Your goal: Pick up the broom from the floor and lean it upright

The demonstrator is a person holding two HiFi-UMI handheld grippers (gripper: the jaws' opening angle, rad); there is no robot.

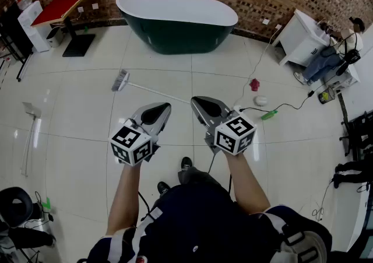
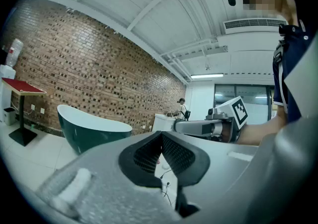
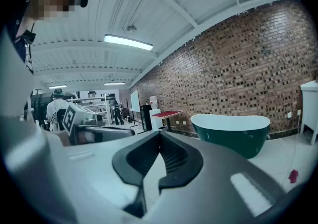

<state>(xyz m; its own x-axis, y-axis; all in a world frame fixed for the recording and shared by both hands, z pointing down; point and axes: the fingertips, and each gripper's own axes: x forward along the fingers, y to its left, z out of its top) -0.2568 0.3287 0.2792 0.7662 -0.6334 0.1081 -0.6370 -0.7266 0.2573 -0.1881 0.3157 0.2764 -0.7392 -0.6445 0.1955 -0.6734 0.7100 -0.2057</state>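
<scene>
The broom lies flat on the white tiled floor in the head view, its bristle head at the left and its thin white handle running right toward my grippers. My left gripper is held above the floor, jaws shut with nothing between them. Beside it my right gripper is also shut and empty. Both point roughly level toward the dark green bathtub. In the left gripper view the jaws meet at their tips; in the right gripper view the jaws meet too. Neither touches the broom.
A brick wall runs behind the bathtub. A red-topped stand is at the back left, a white cabinet at the right. A red object, a white ball, a green item and black cables lie on the floor to the right.
</scene>
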